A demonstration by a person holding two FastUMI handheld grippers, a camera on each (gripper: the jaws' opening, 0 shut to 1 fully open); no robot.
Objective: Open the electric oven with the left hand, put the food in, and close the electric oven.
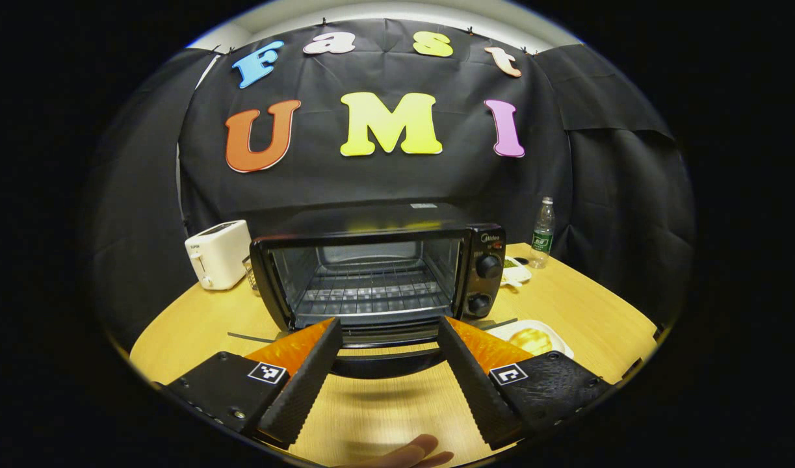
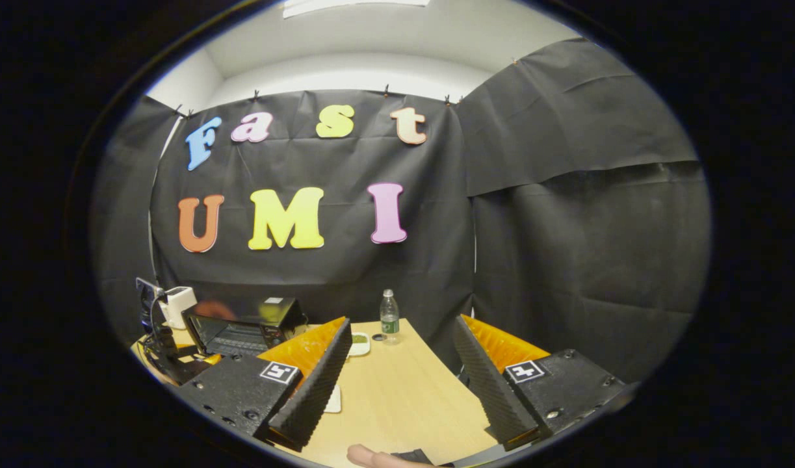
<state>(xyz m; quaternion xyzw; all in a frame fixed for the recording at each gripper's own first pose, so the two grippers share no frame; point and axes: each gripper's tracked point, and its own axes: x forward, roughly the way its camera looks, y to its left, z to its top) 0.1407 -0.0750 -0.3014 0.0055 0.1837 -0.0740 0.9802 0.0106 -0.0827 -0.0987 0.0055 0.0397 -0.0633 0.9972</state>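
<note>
A: What marks the left gripper [image 1: 387, 377]?
B: Two wedge-shaped ribbed fingers [image 1: 303, 383] on textured screwed blocks, each bearing a square black-and-white tag [image 1: 268, 372].
A: And the right gripper [image 2: 404, 390]?
B: The same build; tags [image 2: 526, 371] likewise.

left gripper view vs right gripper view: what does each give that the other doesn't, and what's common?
Left gripper view: a close look into the open oven, with its wire rack, two knobs and lowered door handle. The left claw is open in front of it, and food sits on a white plate.
Right gripper view: the right claw is open over bare table, with the ceiling above. The oven is far off, its inside too small to read.
Both: oven, white toaster, water bottle, table.
</note>
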